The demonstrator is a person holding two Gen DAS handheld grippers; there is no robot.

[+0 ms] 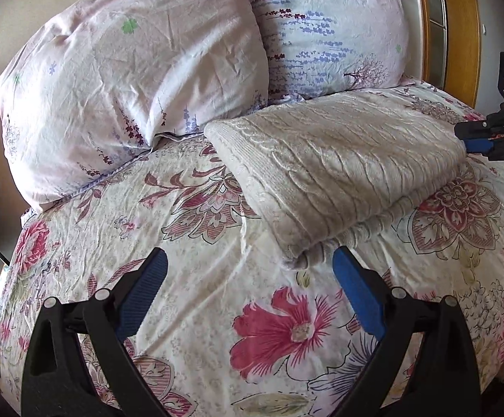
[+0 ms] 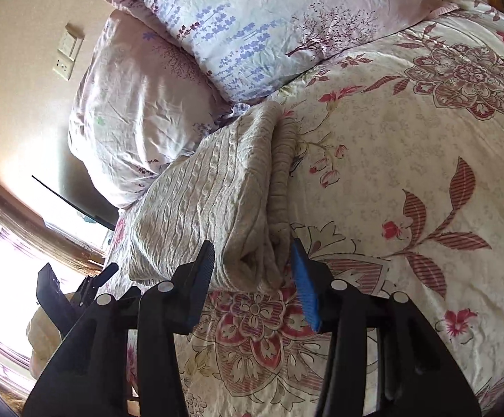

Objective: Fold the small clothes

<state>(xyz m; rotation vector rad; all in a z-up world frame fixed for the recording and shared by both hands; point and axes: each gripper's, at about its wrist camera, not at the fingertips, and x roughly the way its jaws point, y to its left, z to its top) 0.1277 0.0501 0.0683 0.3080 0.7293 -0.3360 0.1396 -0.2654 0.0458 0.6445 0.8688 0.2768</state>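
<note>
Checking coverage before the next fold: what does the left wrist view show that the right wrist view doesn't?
Only the left wrist view shows the wooden frame past the pillows, and the right gripper at the sweater's far edge. Only the right wrist view shows the bright window and the sweater's rolled end. Both show the folded beige sweater on the floral quilt, two pillows, and open jaws.
</note>
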